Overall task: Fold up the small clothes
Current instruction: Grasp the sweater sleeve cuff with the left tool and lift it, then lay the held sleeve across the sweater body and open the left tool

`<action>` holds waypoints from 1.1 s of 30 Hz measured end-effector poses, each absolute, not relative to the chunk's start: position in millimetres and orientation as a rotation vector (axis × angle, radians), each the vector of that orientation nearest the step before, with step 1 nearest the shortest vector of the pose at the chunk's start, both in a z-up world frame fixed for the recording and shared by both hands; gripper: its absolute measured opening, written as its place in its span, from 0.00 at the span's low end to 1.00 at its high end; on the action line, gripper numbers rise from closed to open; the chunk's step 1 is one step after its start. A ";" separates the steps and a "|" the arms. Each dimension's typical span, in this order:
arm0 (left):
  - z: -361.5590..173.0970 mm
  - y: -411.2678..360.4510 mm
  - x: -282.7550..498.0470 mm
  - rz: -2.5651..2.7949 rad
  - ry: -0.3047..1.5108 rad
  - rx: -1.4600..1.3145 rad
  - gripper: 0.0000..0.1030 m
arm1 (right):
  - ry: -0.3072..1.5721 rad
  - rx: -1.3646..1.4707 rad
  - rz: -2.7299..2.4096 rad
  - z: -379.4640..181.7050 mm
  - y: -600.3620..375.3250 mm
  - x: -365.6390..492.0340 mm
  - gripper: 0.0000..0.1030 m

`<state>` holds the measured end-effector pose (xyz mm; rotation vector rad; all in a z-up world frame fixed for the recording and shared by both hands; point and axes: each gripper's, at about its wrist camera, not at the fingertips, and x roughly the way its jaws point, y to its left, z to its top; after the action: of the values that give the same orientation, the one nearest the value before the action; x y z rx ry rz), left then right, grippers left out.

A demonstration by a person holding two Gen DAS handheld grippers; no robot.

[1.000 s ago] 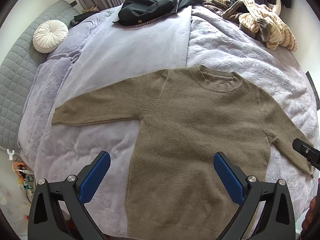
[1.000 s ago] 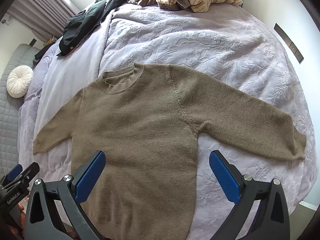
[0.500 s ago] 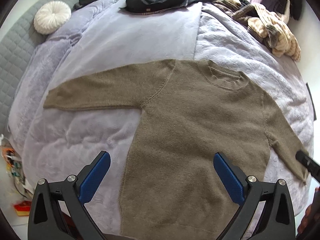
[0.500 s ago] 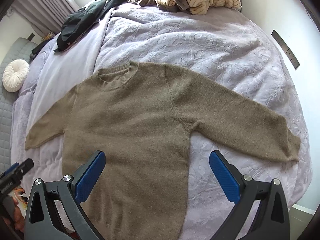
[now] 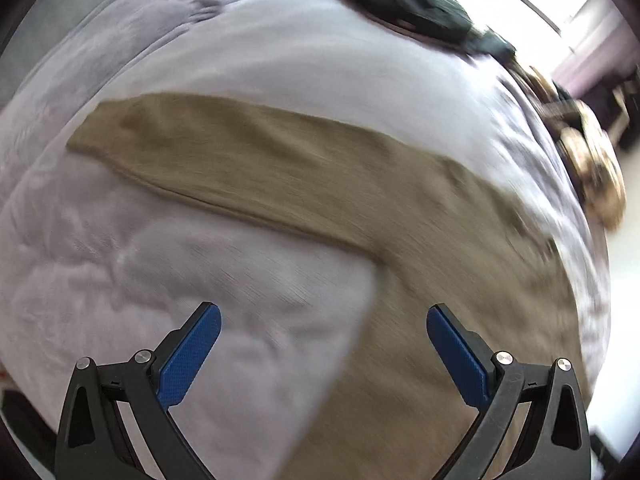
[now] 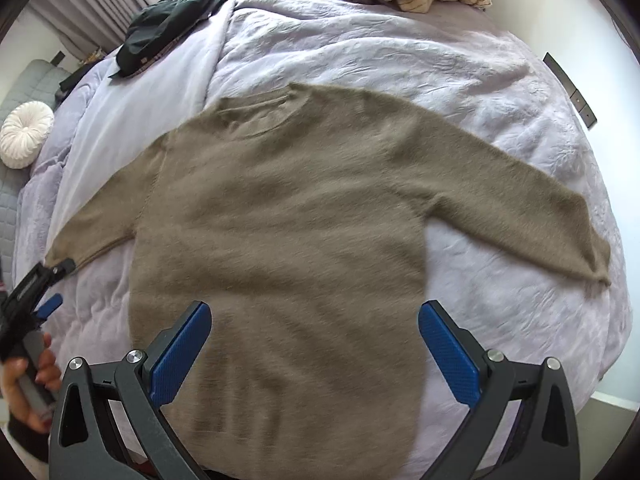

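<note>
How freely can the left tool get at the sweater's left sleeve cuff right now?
Probably freely: the left tool is open beside the cuff, the sleeve lies flat on the bed, and nothing covers it.

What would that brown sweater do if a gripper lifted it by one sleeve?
The sweater would likely droop: it lies limp and flat on the bedspread. Its fuzzy knit probably grips well. The body would likely drag behind.
</note>
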<state>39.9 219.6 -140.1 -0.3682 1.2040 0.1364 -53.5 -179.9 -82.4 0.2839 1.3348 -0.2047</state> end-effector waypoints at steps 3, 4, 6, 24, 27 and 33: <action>-166.9 278.4 58.3 0.231 1.160 -0.413 1.00 | 1.351 0.289 -0.180 -85.7 -148.2 -48.8 1.00; -179.8 301.8 65.5 0.278 1.162 -0.420 1.00 | 1.358 0.283 -0.176 -86.9 -139.8 -47.0 1.00; -204.0 337.8 76.1 0.353 1.183 -0.469 1.00 | 1.376 0.260 -0.166 -90.2 -118.6 -41.2 1.00; -164.1 359.9 104.0 0.224 0.893 -0.544 0.08 | 1.413 0.139 -0.045 -91.8 -81.4 -26.0 1.00; -117.1 306.9 115.0 0.066 0.801 -0.501 0.08 | 1.394 0.161 -0.038 -91.6 -97.4 -25.4 1.00; -59.7 157.9 137.0 -0.290 0.733 -0.366 0.08 | 1.354 0.216 -0.052 -92.2 -140.8 -31.7 1.00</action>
<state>137.0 157.9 -59.7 -0.3661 0.7329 -0.2904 -31.7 -140.8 -92.2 0.2159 1.3543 -0.0515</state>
